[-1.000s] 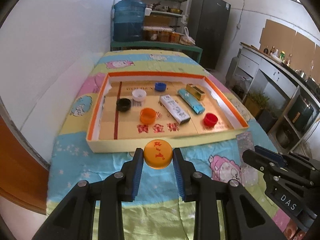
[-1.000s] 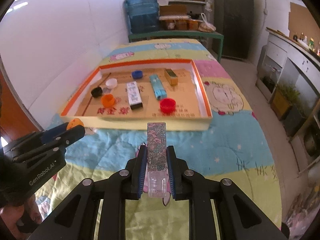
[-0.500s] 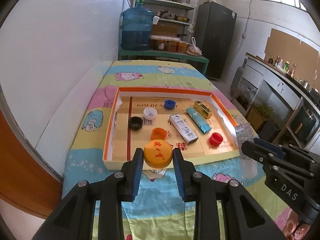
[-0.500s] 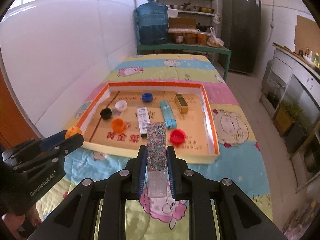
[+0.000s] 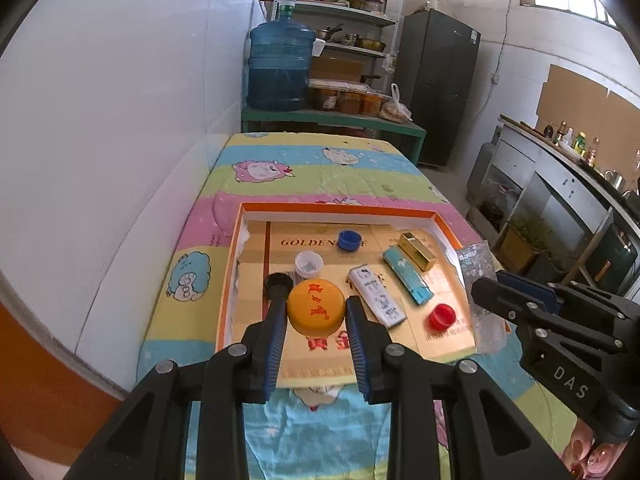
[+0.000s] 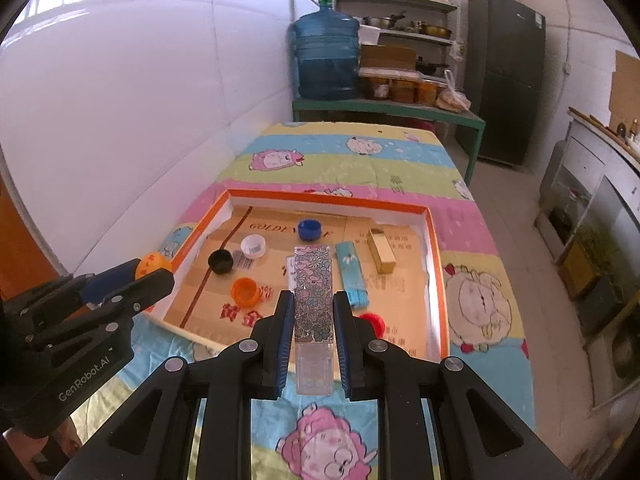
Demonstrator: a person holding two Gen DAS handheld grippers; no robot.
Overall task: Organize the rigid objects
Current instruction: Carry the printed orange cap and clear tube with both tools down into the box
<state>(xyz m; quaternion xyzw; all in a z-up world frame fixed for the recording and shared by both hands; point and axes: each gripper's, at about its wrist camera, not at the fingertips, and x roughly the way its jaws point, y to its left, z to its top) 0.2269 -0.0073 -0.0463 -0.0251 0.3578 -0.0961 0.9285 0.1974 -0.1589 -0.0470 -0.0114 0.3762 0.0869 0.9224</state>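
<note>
My left gripper (image 5: 316, 314) is shut on a yellow-orange cap (image 5: 316, 307) with red characters, held over the near left part of the orange-rimmed cardboard tray (image 5: 340, 211). My right gripper (image 6: 311, 314) is shut on a clear flat box with a flower pattern (image 6: 313, 292), held over the tray's (image 6: 434, 264) near edge. In the tray lie a blue cap (image 5: 349, 240), a white cap (image 5: 308, 263), a black cap (image 5: 277, 283), a red cap (image 5: 441, 316), an orange cap (image 6: 245, 291), a white carton (image 5: 376, 297), a teal packet (image 5: 407, 276) and a gold box (image 5: 416, 250).
The tray rests on a cartoon-print cloth (image 6: 360, 160) over a table beside a white wall (image 5: 120, 120). Behind the table stand a blue water jug (image 5: 280, 68), shelves with pots and a dark fridge (image 5: 440, 80). A counter (image 5: 560, 184) runs along the right.
Both grippers have risen and moved forward with their loads, from over the cloth in front of the tray to over the tray's near part. The grips have not changed.
</note>
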